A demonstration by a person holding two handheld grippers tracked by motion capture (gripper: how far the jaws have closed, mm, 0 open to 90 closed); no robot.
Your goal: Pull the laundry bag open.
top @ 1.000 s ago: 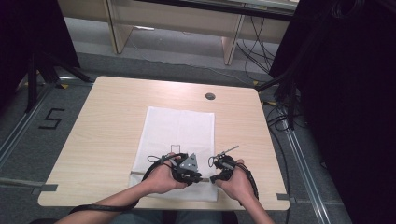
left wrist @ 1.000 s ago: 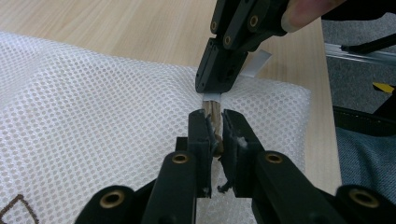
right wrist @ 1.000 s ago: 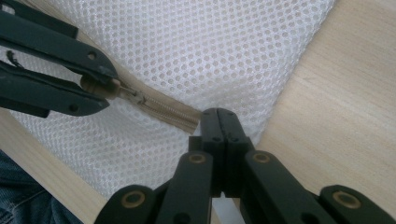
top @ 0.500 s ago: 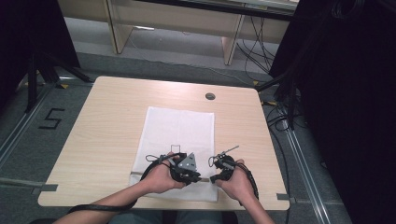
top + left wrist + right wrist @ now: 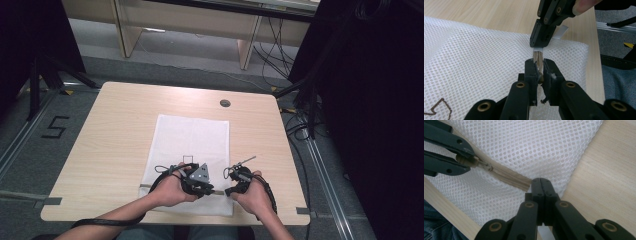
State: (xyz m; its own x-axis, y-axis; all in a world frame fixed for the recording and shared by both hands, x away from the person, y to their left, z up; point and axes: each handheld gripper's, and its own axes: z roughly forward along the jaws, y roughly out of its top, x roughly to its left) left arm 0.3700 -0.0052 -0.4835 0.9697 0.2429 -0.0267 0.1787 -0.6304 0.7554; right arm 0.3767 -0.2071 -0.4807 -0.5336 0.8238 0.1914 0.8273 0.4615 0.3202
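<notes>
A white mesh bag (image 5: 192, 135) lies flat on the wooden table (image 5: 115, 135), with a beige zipper (image 5: 509, 178) along its near edge. My left gripper (image 5: 538, 65) is shut on the zipper's pull tab (image 5: 538, 58); in the high view it (image 5: 207, 189) sits over the bag's near edge. My right gripper (image 5: 541, 183) is shut on the end of the zipper tape at the bag's corner, a short way from the left one. In the high view the right gripper (image 5: 231, 190) faces the left, and both hands rest at the table's front.
The bag has a small brown outline print (image 5: 439, 107) near the left gripper. A round cable hole (image 5: 225, 103) sits at the table's far side. Black cables trail from both grippers over the front edge. Dark stands and cables flank the table on the floor.
</notes>
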